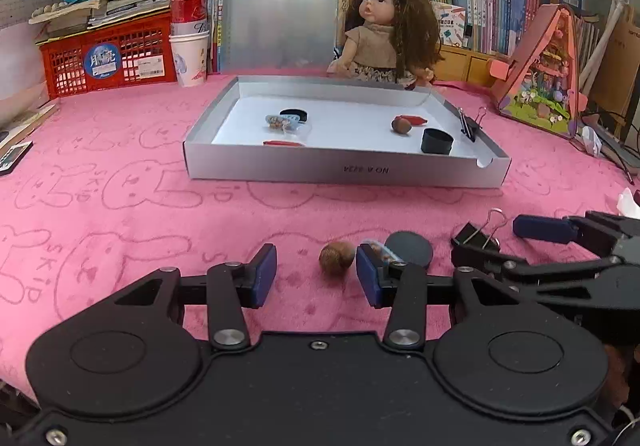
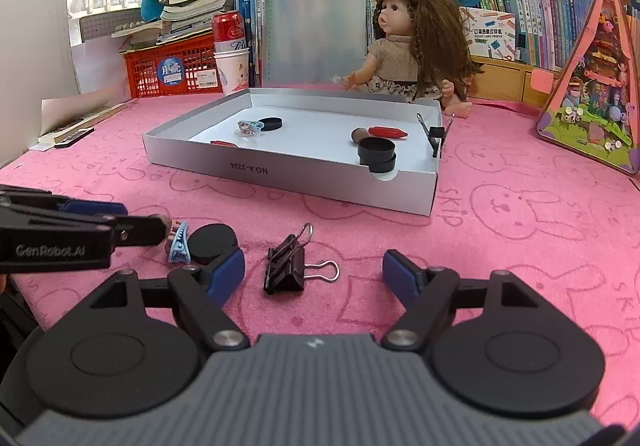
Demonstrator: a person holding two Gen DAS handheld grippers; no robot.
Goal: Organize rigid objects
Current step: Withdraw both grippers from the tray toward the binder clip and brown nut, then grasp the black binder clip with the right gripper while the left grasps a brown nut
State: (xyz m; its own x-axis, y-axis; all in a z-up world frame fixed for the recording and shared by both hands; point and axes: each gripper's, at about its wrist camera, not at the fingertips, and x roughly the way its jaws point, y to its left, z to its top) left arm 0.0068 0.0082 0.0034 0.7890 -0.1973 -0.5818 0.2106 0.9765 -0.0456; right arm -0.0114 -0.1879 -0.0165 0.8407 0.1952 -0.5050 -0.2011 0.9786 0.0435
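1. Our left claw stands narrow around the walnut on the near pink desk; its right pad sits just beside the nut, the left pad apart, so nothing is gripped.
2. Our right claw is wide, with the black binder clip lying between its fingers, untouched.
3. We judge the walnut hard, light and apt to roll, so take it across its middle.
4. The clip is stiff; grip its folded body.
5. The silver tray waits farther off.
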